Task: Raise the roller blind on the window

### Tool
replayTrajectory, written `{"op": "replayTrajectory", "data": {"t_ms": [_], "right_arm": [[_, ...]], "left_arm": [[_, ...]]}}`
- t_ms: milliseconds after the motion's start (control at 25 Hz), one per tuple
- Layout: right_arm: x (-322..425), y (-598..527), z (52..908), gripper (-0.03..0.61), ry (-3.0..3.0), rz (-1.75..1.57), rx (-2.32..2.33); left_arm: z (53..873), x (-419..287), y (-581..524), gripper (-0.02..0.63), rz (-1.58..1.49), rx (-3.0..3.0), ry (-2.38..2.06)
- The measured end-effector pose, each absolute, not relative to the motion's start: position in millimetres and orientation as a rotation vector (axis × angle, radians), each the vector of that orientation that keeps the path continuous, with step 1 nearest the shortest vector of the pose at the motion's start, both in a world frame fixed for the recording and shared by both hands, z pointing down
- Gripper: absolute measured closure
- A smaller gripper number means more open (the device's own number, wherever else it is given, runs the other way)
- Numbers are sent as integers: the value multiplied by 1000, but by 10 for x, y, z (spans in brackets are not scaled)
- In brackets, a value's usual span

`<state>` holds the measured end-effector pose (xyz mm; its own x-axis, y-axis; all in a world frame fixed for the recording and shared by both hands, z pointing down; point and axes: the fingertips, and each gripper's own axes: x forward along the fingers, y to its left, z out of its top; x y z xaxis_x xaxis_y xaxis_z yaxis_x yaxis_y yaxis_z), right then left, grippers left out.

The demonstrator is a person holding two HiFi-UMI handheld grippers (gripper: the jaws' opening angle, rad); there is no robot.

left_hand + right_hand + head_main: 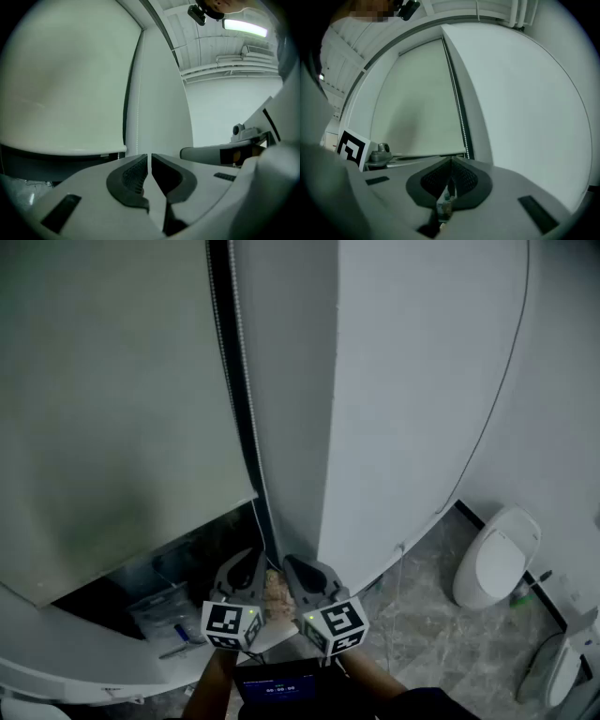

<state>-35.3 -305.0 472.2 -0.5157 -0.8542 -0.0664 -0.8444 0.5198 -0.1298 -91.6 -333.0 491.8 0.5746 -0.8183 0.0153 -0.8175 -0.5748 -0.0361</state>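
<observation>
Head view, near field: the left grey plastic tongs with a black-and-white marker cube [251, 563] and the matching right tongs [298, 570] sit side by side at the foot of the window frame. Left gripper view shows my left pair drawn together to a thin slit with nothing in it. Right gripper view shows my right pair pressed tip to tip, likewise holding nothing. Just beyond their tips hangs the white beaded pull chain [246, 399], running up beside the dark frame edge and held by neither pair. Farther left, the pale matt fabric roller blind [112, 409] is lowered over most of the pane, its bottom bar short of the sill. Step in hand, as I judge it: approach to the chain, no grasp made. Next I must part one pair, straddle a single strand, close and draw downward. Which strand lifts the blind I cannot tell.
</observation>
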Motion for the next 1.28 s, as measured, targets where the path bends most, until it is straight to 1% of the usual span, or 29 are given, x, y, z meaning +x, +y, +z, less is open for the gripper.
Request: {"op": "replayTrajectory", "data": {"t_ms": [360, 480, 520, 560, 640, 800, 840, 880, 920, 1280], "right_arm": [[-517, -3091, 4718, 571, 2618, -105, -1503], [-535, -3035, 4686, 571, 2604, -119, -1459], [-531, -3015, 4662, 571, 2608, -121, -1450], [-523, -2994, 4636, 571, 2615, -124, -1448], [-505, -2946, 4613, 571, 2627, -125, -1453], [-430, -2868, 4661, 571, 2647, -114, -1474], [-388, -2857, 4678, 571, 2650, -112, -1479], [-345, -2847, 4694, 571, 2650, -111, -1484], [-311, -2840, 4701, 571, 2648, -113, -1488], [-266, -2838, 4644, 571, 2665, -168, -1462]], "left_arm": [[4863, -1068, -3476, 595, 18, -2779, 1433], [4932, -1011, -3575, 591, 13, -2817, 1423], [4964, -950, -3641, 516, -16, -2823, 1414], [4995, -878, -3724, 415, -51, -2825, 1407], [5037, -767, -3910, 400, -81, -2834, 1409], [5013, -694, -4231, 402, -69, -2844, 1435], [4980, -677, -4257, 430, -73, -2839, 1433], [4942, -667, -4257, 568, -74, -2830, 1432], [4910, -661, -4241, 604, -74, -2820, 1430], [4898, -688, -4082, 606, -107, -2798, 1451]]}}
